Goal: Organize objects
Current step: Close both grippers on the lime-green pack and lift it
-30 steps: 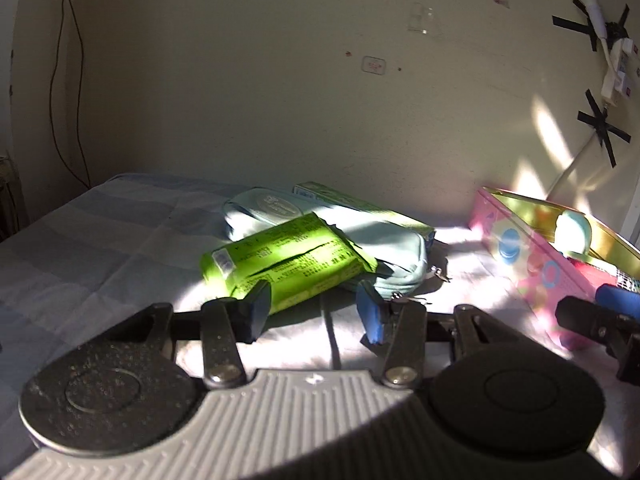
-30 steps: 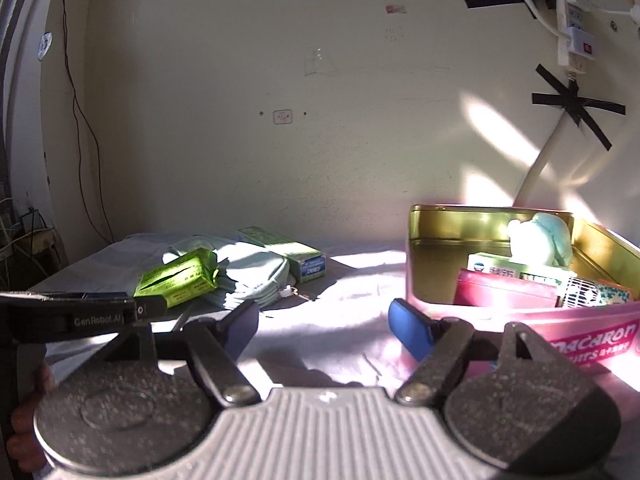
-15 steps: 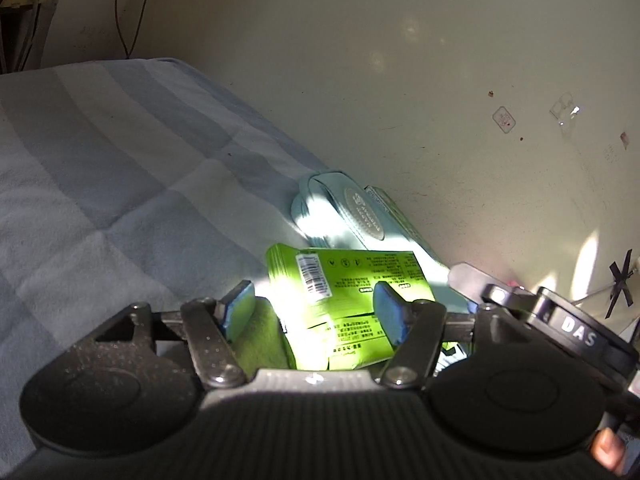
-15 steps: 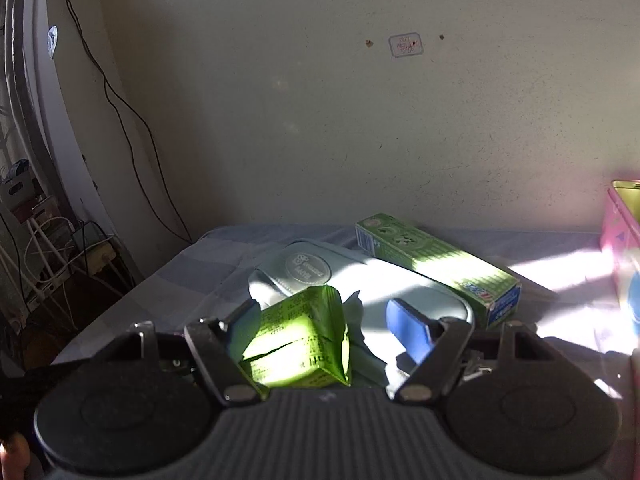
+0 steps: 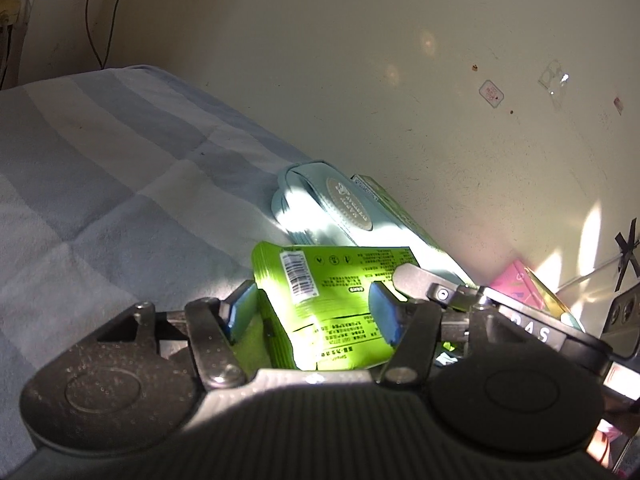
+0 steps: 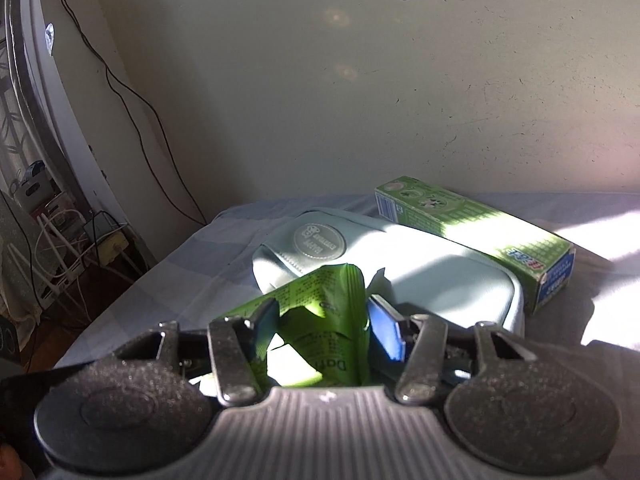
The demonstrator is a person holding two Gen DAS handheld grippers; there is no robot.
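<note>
Now both sets of jaws are closing around the green packet point(image 5: 320, 304): left gripper point(image 5: 312, 314) narrow, right gripper point(image 6: 324, 326) pinching it; pale blue pouch point(image 6: 420, 268) at twelve o'clock.

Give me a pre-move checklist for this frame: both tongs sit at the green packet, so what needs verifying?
1. Green packet between the left tongs, jaws closing: ok.
2. Left pads pressing the packet: cannot tell.
3. Packet between the right tongs, jaws closing, right pads against its buckled sides: ok.
4. Packet clear of the pale blue pouch behind it: cannot tell.
5. Pink tin ready to receive: cannot tell, only a corner shows.
</note>
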